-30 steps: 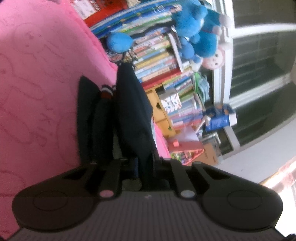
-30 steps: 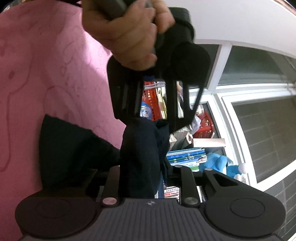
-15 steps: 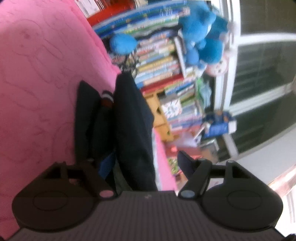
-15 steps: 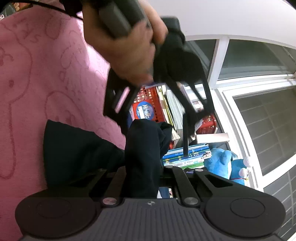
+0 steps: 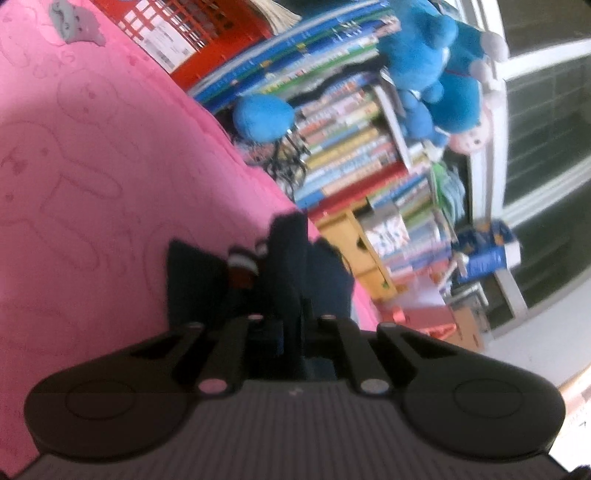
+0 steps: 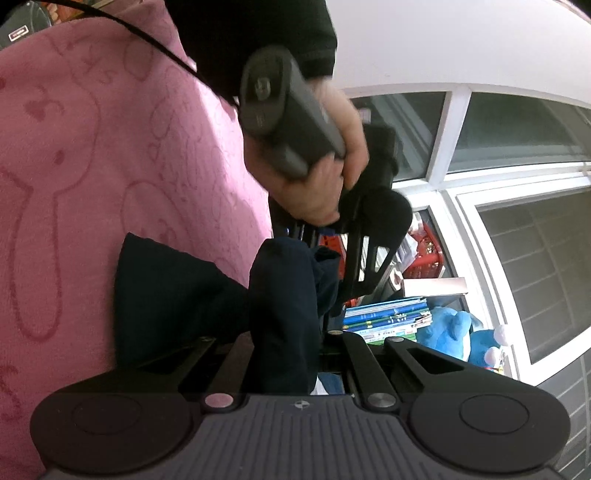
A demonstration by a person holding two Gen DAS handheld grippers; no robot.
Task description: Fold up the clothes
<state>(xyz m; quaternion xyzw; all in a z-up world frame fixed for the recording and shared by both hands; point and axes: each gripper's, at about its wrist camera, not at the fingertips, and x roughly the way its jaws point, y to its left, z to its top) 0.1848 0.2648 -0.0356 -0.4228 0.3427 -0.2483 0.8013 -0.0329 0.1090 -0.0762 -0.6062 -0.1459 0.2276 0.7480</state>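
A dark navy garment (image 5: 195, 280) with a striped cuff lies bunched on the pink blanket (image 5: 110, 166). A fold of it rises between the two grippers. My left gripper (image 5: 291, 317) has its jaws closing, pads pressed together on that fold. In the right wrist view the garment (image 6: 166, 302) drapes over my right gripper (image 6: 291, 336), which is shut on the same raised fold. Just beyond it a person's hand (image 6: 314, 192) holds the left gripper (image 6: 325, 251), its fingers down on the far end of the fold.
Stacked books (image 5: 351, 147), a red basket (image 5: 192, 29) and blue plush toys (image 5: 436, 55) crowd the space past the blanket's edge. A white-framed window (image 6: 535, 258) stands to the right. A black cable (image 6: 155, 48) trails across the blanket.
The left gripper opened and let go of the fold, shifted along it, then shut on the cloth again. The right gripper kept its hold and stayed put.
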